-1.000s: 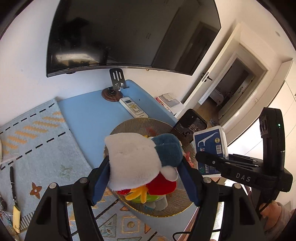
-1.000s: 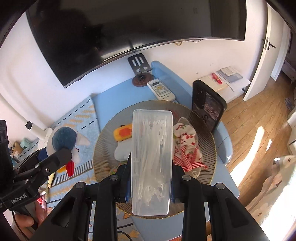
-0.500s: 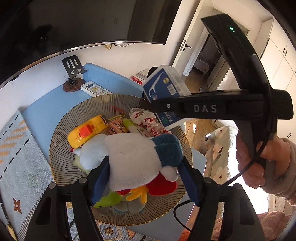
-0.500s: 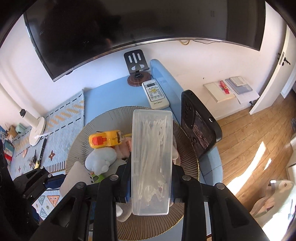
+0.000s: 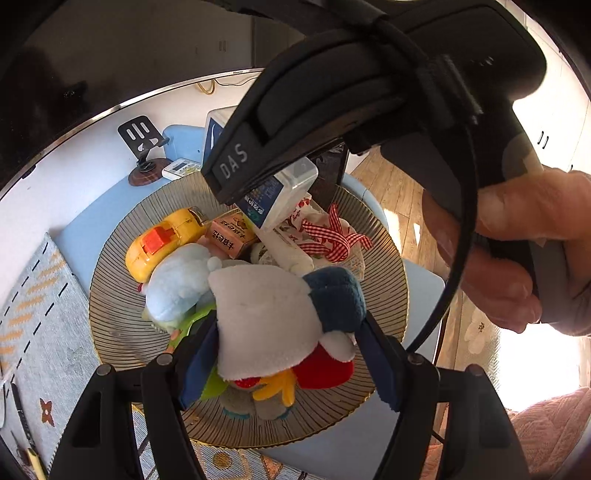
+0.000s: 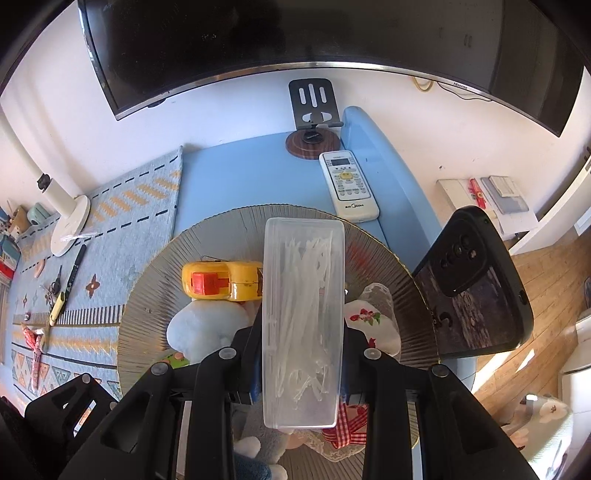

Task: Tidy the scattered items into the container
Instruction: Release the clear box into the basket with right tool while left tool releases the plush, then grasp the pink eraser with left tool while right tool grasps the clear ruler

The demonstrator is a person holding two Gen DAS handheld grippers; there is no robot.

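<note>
Left wrist view. The left gripper [image 5: 288, 354] is clamped on a plush toy [image 5: 273, 314], one blue pad on each flank. The toy hangs just above the near part of the ribbed bowl [image 5: 118, 325]. It looks soft and light; the pads sink into it, so a grip across the body should hold, and release should need a wide opening. Ahead of the toy in the bowl lie a pale plush [image 5: 177, 284], a yellow tape measure [image 5: 162, 240], a small brown carton [image 5: 231, 238] with Chinese print too small to read, and a cloth with red gingham ribbon [image 5: 325, 236]. Above them the right gripper crosses the view, marked "DAS", held by a hand [image 5: 524, 251]; it carries a floss box [image 5: 277, 195] with a blue label.

Right wrist view. The right gripper [image 6: 301, 354] grips the floss box [image 6: 301, 314] by its long sides, over the bowl [image 6: 147, 295]. The box is clear, stiff, smooth plastic, probably light and liable to slip; the mid-length hold suits it. Beyond the bowl lies a remote [image 6: 349, 186] reading "Midea". The TV [image 6: 295, 33] reads "Hisense". A phone [image 6: 476, 280] leans at right.
</note>
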